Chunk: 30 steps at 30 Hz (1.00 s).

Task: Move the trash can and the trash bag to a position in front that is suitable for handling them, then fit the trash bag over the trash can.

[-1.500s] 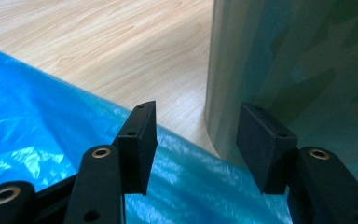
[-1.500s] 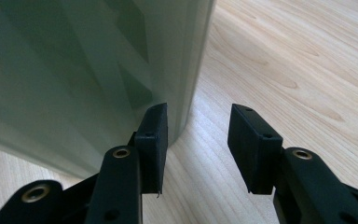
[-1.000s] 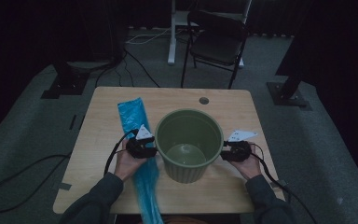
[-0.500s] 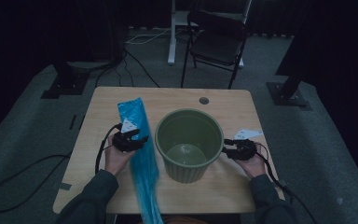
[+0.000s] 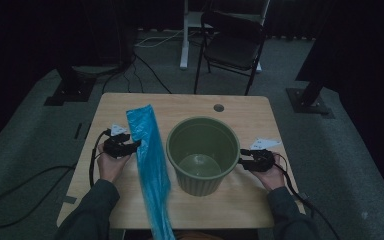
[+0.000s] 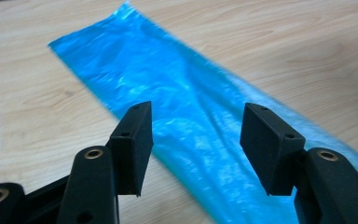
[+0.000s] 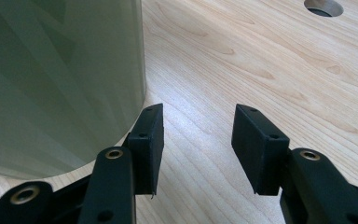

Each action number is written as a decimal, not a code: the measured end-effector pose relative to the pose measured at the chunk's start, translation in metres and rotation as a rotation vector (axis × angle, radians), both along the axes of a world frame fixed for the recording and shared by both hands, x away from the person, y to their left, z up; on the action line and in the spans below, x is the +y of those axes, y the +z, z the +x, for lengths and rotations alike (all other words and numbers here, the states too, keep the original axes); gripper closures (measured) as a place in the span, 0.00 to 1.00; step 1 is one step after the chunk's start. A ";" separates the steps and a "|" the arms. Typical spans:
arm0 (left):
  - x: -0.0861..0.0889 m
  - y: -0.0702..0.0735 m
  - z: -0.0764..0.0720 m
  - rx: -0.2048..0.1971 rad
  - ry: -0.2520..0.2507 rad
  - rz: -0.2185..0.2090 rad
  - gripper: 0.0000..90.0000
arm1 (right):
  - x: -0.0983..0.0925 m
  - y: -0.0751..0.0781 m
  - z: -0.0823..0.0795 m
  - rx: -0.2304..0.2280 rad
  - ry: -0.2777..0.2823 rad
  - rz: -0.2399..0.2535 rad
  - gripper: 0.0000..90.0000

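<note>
High view: a green bucket [image 5: 203, 154] stands mid-table, a blue plastic bag [image 5: 150, 165] flat just left of it, the left gripper [image 5: 136, 144] at the bag's edge, the right gripper [image 5: 242, 163] beside the bucket.

Left gripper view: jaws have just been opening, spread over the bag [image 6: 200, 121], nothing pinched.

Right gripper view: jaws have just been opening, spread above bare table [image 7: 270, 65], the bucket [image 7: 60, 79] just beside them.

Dim, murky high view; bright, sharp gripper views.

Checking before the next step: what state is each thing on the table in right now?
green bin: upright, empty, unlined.
blue bag: flat and folded on the table, near end hanging over the edge.
left gripper: open above the bag, jaws just been opening, holding nothing.
right gripper: open beside the bin, jaws just been opening, holding nothing.
</note>
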<state>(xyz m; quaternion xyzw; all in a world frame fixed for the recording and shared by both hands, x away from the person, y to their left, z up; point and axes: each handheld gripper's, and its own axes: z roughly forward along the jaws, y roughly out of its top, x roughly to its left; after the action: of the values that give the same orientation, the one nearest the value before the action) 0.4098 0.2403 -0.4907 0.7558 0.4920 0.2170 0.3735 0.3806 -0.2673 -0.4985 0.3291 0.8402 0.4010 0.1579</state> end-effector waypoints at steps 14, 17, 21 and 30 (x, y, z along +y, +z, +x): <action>0.013 -0.015 0.012 0.057 0.040 -0.022 0.45 | 0.000 -0.001 0.001 0.001 -0.005 -0.007 0.59; 0.011 -0.019 0.015 0.071 0.028 -0.020 0.43 | 0.000 -0.001 0.001 0.004 -0.003 -0.006 0.59; 0.009 -0.023 0.020 0.085 0.029 -0.025 0.41 | 0.002 -0.001 0.001 0.001 0.004 -0.014 0.59; -0.002 -0.036 0.028 0.156 0.020 -0.016 0.40 | 0.001 -0.001 0.000 -0.001 0.003 -0.015 0.59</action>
<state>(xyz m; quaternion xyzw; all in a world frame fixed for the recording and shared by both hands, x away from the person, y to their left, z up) 0.4375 0.2387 -0.5263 0.7625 0.5287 0.1572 0.3381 0.3808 -0.2665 -0.4993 0.3266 0.8436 0.3952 0.1600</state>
